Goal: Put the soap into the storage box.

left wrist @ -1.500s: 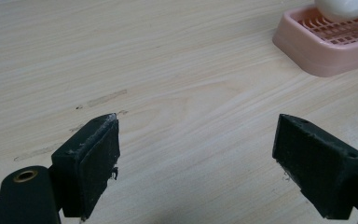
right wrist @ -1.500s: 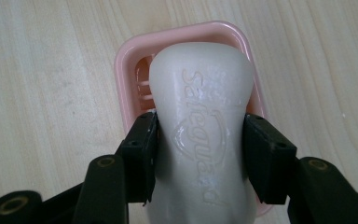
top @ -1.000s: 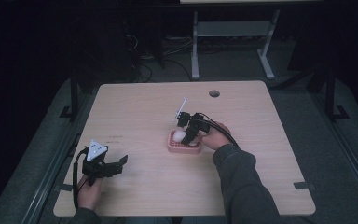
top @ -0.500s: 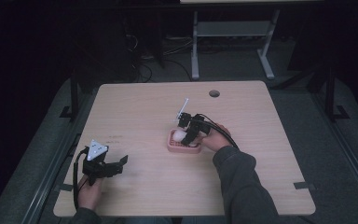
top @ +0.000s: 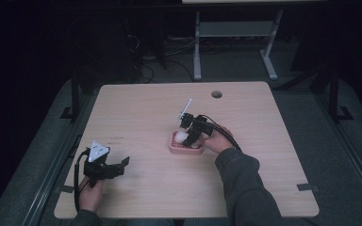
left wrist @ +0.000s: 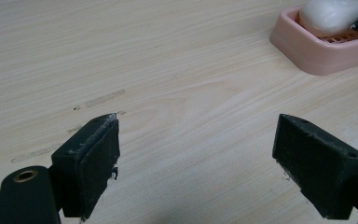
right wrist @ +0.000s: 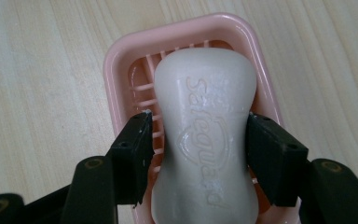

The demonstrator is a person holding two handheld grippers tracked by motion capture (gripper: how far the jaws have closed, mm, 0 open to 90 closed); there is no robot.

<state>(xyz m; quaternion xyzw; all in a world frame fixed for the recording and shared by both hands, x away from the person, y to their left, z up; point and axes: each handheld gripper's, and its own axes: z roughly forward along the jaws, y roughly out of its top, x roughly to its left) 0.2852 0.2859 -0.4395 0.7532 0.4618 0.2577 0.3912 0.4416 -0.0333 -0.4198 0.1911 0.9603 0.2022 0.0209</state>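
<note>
Now my right tongs, just opening, straddle the "Safeguard" soap in its pink dish; left tongs released.

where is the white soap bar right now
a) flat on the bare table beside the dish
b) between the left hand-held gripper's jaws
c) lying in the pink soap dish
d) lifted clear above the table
c: in the right gripper view the soap bar lies on the ribbed floor of the pink soap dish, with the jaws of the right hand-held gripper standing on either side of its waist.
</note>
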